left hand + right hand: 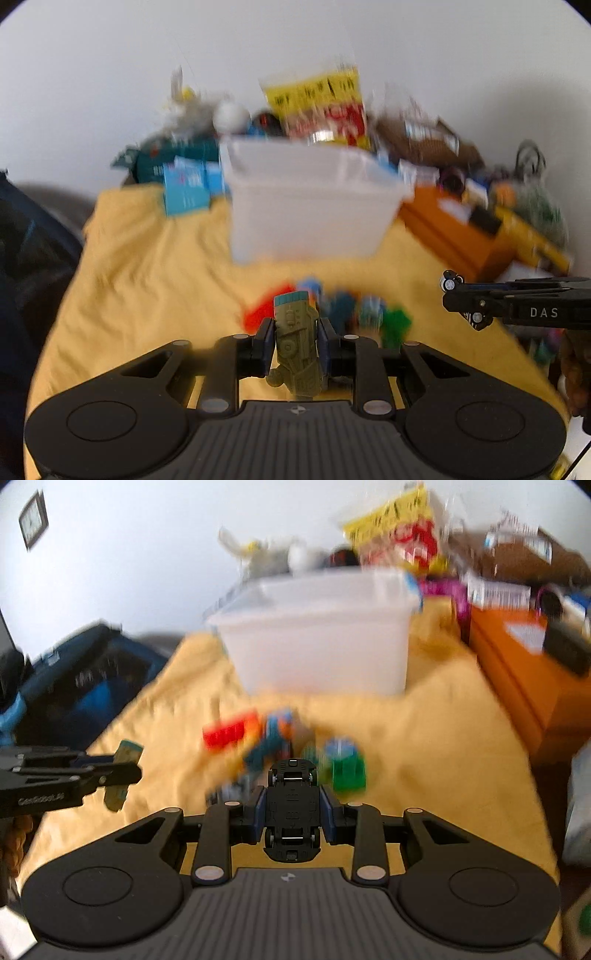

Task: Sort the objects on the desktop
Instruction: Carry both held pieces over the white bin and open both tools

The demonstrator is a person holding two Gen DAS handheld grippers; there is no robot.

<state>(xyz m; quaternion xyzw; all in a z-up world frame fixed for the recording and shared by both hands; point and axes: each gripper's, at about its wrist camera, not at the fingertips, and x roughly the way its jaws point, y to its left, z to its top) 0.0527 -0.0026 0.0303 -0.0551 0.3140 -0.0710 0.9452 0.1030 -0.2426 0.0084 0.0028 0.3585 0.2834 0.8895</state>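
Observation:
My left gripper [295, 343] is shut on an olive-green toy vehicle with a teal end [297, 347], held above the yellow cloth [147, 280]. In the right wrist view the same gripper [118, 775] shows at the left edge with the olive toy [123, 771] in it. My right gripper [293, 812] is shut on a small black toy car [293, 808], its underside and wheels facing the camera. That gripper [465, 302] enters the left wrist view from the right. A blurred pile of coloured toys [280, 746] lies on the cloth below both grippers, with a green block [349, 771] at its right.
A white translucent plastic bin [310, 199] stands on the cloth behind the pile. An orange box [535, 679] sits at the right. Boxes, a yellow and red packet [321, 107] and clutter line the wall. A dark blue bag [81, 686] lies off the cloth's left side.

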